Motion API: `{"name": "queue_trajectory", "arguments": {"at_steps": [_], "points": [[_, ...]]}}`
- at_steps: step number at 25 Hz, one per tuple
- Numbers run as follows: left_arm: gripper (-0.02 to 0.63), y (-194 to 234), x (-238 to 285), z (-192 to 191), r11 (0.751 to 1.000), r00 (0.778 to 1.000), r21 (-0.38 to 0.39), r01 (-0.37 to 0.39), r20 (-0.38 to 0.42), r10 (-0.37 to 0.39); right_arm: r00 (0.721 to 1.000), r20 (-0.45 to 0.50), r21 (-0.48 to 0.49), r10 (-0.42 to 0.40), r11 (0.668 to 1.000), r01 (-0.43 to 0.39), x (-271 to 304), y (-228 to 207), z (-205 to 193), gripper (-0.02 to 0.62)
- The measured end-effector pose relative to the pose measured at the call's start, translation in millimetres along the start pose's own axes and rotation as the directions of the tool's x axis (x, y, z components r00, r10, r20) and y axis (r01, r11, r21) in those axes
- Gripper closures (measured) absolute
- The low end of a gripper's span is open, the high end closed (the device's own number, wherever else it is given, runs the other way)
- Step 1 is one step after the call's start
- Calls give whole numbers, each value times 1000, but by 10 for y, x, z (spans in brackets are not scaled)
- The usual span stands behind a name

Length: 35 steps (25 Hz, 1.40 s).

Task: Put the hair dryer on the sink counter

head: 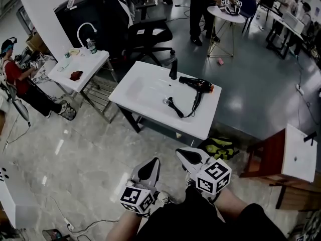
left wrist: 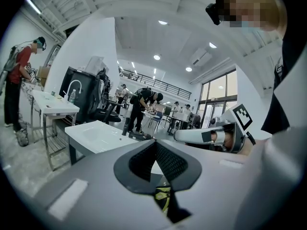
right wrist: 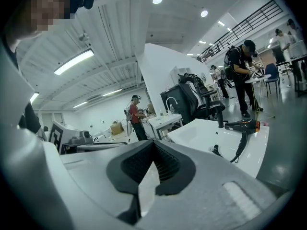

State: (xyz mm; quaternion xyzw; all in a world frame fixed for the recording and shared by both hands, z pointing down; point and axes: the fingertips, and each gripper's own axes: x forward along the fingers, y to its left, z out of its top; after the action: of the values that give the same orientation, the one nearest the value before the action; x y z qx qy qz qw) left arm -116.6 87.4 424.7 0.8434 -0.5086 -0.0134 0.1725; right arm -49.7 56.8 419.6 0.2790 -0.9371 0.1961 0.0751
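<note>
Two grippers, the left gripper point(head: 152, 163) and the right gripper point(head: 184, 154), are both empty, with their ribbed black pads point(left wrist: 170, 162) pressed together. Well ahead of their tips stands the sink counter point(head: 145, 87), a glossy white rectangular slab with a shallow basin and a black faucet point(head: 173, 69). The hair dryer point(head: 196, 86), black with an orange rear ring, lies flat on it ahead of the right gripper, cord point(head: 178, 109) looped nearer. Open polished stone floor point(head: 85, 149) separates the tips from the counter's near edge. A yellow-green bag point(head: 219, 147) sits below that edge.

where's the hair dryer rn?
Head view, centre: the hair dryer lies on the white sink counter, on its right side just right of the black faucet, with its cord trailing toward the basin.
</note>
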Motion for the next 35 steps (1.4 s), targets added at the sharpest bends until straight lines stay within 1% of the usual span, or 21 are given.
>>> {"name": "queue_trajectory", "arguments": {"at_steps": [12,35], "points": [[603,45,-245,-48,1000,1000,3,19,-4,-19,1000,1,-13,-3,1000,3,41,298,-84,595],[603,-53,-238,-122,998,998,10,57,-26,-57,999,29,10,-35,999,35,-70,314,-142,595]]}}
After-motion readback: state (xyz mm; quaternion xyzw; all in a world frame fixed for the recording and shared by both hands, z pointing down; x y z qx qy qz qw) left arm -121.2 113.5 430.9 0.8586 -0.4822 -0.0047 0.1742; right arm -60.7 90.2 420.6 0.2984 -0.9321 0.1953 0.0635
